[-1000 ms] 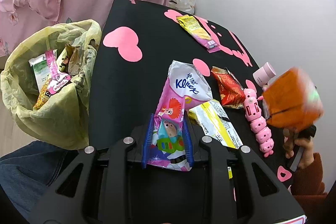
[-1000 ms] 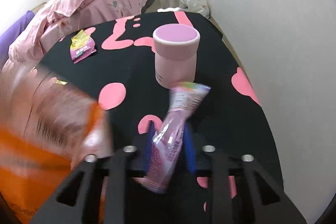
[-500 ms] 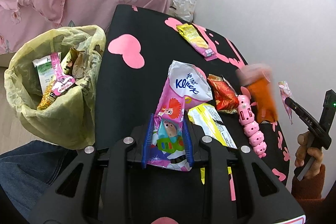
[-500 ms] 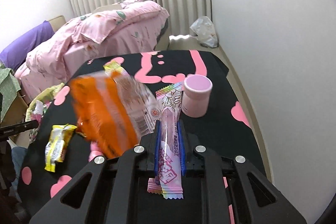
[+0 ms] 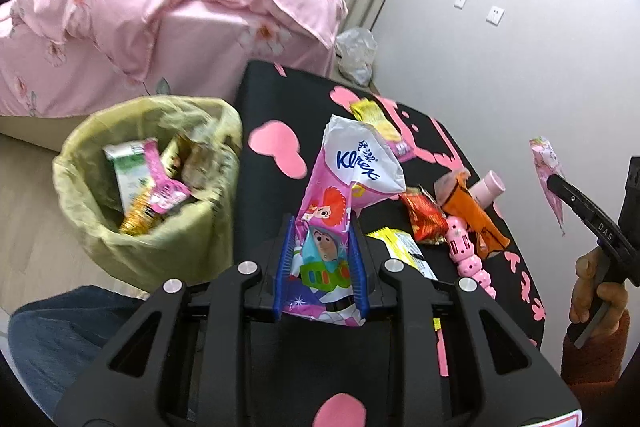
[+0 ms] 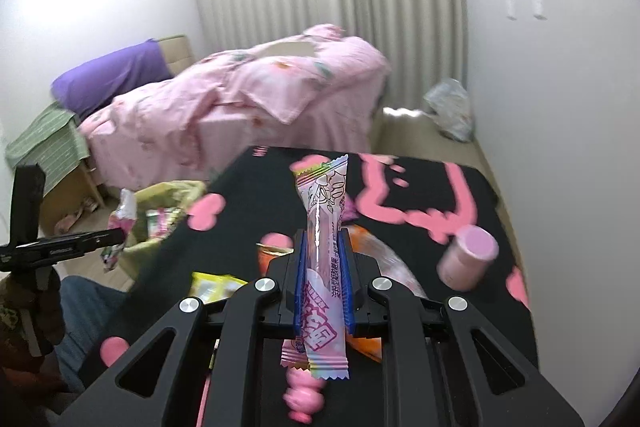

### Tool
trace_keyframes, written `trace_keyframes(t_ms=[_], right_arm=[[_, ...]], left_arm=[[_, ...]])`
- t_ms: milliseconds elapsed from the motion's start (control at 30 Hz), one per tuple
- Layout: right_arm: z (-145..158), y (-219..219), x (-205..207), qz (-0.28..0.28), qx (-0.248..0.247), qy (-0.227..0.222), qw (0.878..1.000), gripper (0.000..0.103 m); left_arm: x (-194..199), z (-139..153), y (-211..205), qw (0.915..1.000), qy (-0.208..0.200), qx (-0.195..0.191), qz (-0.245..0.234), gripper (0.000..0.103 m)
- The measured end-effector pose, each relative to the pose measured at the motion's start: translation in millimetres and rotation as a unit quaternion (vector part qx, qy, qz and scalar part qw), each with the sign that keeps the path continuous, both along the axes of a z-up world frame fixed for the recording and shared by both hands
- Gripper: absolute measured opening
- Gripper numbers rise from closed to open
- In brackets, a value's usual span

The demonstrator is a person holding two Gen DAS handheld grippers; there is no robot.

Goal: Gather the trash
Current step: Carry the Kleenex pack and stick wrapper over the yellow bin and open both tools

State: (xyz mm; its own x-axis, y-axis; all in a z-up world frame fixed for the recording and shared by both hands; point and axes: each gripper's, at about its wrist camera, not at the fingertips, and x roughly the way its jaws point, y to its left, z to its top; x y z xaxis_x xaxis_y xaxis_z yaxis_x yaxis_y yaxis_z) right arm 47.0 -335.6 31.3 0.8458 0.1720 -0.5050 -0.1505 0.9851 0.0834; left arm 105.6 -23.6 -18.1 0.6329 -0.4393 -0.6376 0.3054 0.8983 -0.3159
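Above the bench's near edge, the left claw (image 5: 324, 267) pinches a Kleenex pack (image 5: 352, 171) and the right claw (image 6: 323, 283) clamps a pink wrapper (image 6: 322, 239), both lifted clear, presumably for the lined bin (image 5: 100, 227) beside the bench's left edge.

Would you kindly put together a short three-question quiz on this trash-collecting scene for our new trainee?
1. True or false: the left gripper is shut on the Kleenex tissue pack.
2. Which item does the right gripper hold? A) a red snack packet B) the pink candy wrapper C) a yellow sachet
3. Fill in: the lined trash bin stands on the floor beside the ____ edge of the black table, as the left wrist view shows it.

Key: 1 true; 2 B; 3 left.
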Motion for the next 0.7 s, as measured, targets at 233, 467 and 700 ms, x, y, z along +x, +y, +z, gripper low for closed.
trace_keyframes(t_ms=[233, 467, 700], right_arm=[[10.2, 57.2, 13.4, 0.06, -0.018, -0.008, 0.998, 0.016], [9.0, 104.0, 31.3, 0.103, -0.025, 0.003, 0.994, 0.016], [-0.5, 130.9, 48.4, 0.126, -0.029, 0.02, 0.991, 0.016]], left_arm=[[-8.9, 12.1, 32.3, 0.9993, -0.029, 0.003, 0.021, 0.024], [10.2, 7.4, 97.8, 0.9934, -0.033, -0.011, 0.109, 0.024], [47.5, -6.7, 139.3, 0.9879, -0.006, -0.036, 0.151, 0.024]])
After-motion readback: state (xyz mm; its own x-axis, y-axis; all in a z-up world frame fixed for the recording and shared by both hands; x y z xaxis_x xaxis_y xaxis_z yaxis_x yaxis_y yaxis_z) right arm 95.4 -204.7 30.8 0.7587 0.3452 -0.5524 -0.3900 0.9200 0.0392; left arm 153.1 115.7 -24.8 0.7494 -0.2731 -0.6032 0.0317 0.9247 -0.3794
